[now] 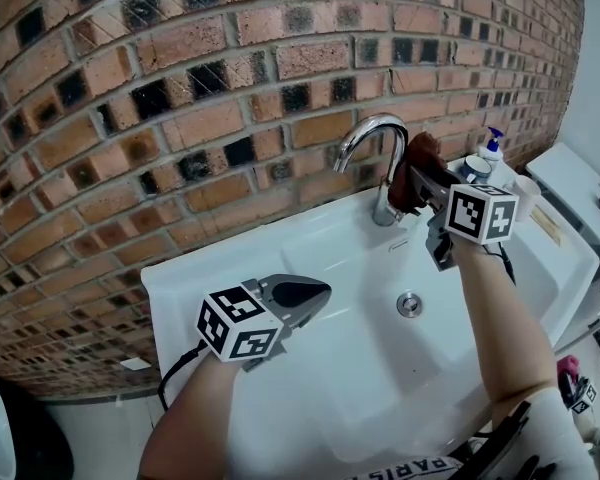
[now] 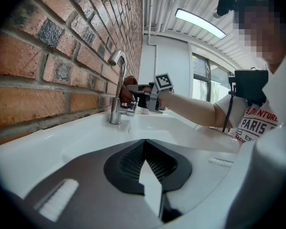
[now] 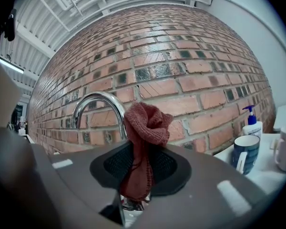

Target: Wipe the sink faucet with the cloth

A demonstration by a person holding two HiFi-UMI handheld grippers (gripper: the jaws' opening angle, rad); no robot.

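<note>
The right gripper [image 3: 139, 174] clamps the reddish knitted cloth [image 3: 147, 124] just beside the chrome faucet [image 1: 372, 136]. Soft and limp, the cloth probably wipes best gripped bunched. The left gripper [image 1: 298, 292], jaws together and empty, hovers over the sink [image 1: 280, 240].

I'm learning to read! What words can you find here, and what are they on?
"PARIS": on the person's shirt.
The shirt's other print: cut off, can't be read.
Soap bottle label: too small to read.
</note>
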